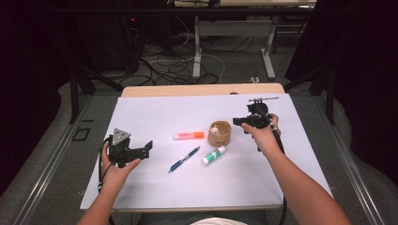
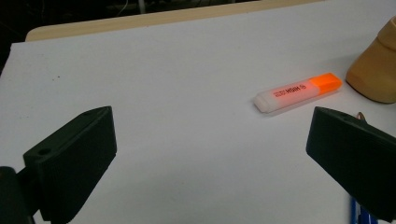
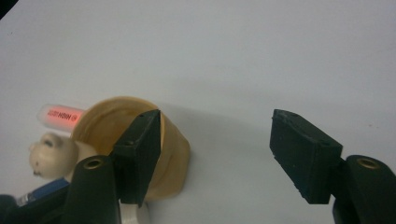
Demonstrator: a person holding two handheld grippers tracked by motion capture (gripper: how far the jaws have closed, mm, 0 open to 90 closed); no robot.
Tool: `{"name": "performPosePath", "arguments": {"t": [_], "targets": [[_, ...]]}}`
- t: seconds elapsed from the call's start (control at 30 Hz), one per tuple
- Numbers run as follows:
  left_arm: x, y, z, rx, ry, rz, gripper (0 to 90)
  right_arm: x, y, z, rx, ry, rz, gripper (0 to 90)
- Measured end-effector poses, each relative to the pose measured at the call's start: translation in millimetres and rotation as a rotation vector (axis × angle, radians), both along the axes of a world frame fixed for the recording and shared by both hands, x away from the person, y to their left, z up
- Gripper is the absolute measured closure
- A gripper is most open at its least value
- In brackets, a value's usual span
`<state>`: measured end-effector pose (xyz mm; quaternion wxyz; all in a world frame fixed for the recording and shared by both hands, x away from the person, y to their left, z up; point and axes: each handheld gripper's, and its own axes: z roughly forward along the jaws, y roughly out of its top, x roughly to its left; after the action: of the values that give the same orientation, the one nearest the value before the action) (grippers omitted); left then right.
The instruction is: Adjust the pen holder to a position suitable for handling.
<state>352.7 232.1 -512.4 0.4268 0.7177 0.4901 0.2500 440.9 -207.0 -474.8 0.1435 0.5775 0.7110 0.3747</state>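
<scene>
On the white sheet stands a round wooden cup (image 1: 219, 133) with a small cream figure (image 3: 51, 154) in it. An orange highlighter (image 1: 188, 135) lies left of the cup. In front lie a blue pen (image 1: 184, 159) and a white glue stick (image 1: 214, 155) with a green cap. My right gripper (image 1: 238, 123) hovers just right of the cup, open. In the right gripper view only bare sheet lies between its fingers (image 3: 215, 149), and the cup (image 3: 175, 154) sits behind the left jaw. My left gripper (image 1: 148, 148) rests open at the left, pointing toward the highlighter (image 2: 299, 92).
The white sheet (image 1: 141, 112) covers most of a wooden table (image 1: 202, 89). Beyond the far edge are table legs and loose cables (image 1: 173, 65) on the floor. Bare sheet stretches along the front and the far left.
</scene>
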Motion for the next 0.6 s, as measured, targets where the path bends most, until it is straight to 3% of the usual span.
{"name": "performPosePath", "arguments": {"t": [0.3,0.47,0.6], "targets": [[3.8,-8.0,4.8,0.015,0.02,-0.03,7.8,-41.5,-11.2,0.2,0.006,-0.159,0.06,24.0],[10.0,-17.5,9.7,0.036,0.022,-0.051,8.4,-62.1,-14.0,-6.4,-0.008,-0.206,0.103,19.8],[16.3,-26.3,13.8,0.062,0.027,-0.065,8.4,-71.7,-18.6,-11.3,0.008,-0.218,0.113,18.7]]}}
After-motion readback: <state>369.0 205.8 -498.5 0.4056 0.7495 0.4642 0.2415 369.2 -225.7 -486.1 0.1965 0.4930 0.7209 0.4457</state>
